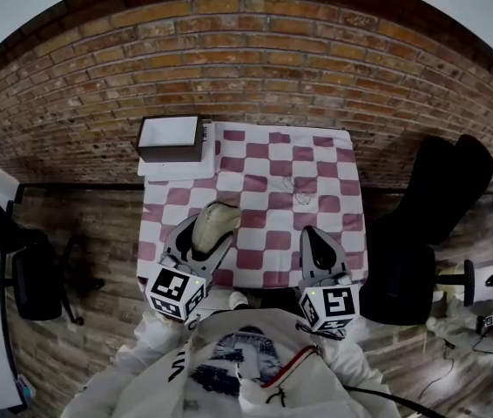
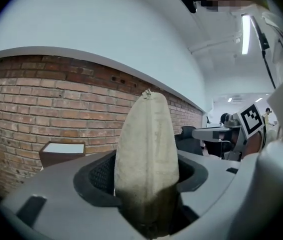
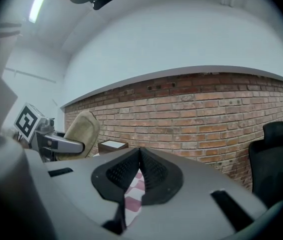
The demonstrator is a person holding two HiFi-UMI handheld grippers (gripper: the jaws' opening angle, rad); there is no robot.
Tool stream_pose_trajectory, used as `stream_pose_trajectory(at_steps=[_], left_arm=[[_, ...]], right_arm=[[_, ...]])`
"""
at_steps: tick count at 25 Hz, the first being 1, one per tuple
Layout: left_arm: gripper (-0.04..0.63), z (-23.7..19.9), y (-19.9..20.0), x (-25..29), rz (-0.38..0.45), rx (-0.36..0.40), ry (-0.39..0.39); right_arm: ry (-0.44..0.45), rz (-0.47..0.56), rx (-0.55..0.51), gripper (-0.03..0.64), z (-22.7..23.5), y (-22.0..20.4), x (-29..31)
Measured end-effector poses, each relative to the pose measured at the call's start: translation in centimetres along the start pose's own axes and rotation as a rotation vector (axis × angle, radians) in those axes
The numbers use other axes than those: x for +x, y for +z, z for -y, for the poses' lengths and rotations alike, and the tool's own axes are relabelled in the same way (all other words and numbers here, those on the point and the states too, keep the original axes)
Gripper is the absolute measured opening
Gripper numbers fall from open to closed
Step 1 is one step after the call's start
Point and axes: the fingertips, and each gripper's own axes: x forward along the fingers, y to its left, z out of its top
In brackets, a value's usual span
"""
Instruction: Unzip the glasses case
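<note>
Left gripper view: left claw (image 2: 146, 173) clamps oval beige fabric-txtd glasses case (image 2: 146, 139).

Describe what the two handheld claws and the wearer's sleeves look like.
The left claw and right claw have grey plastic bodies tapering to two jaws lined with black ribbed pads. Each carries a white cube printed with black square markers. The person wears white sleeves.

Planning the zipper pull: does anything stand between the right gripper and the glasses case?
Nothing visible does. The left gripper clamps the glasses case; the shut right gripper is beside it, only tablecloth under the gap.
</note>
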Motion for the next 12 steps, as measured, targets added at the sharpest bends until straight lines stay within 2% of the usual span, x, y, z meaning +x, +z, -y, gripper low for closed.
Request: stream_pose_trajectory(at_steps=[6, 12], left_arm=[[0.291, -0.2, 0.7, -1.0, 0.054, -0.022, 0.026], [0.291, -0.1, 0.9, -1.5, 0.106, -0.044, 0.021]], right_arm=[[-0.029, 0.012, 0.035, 0.014, 0.5, 0.2, -0.8], [-0.011, -0.011, 0.086, 0.014, -0.4, -0.9, -0.6]])
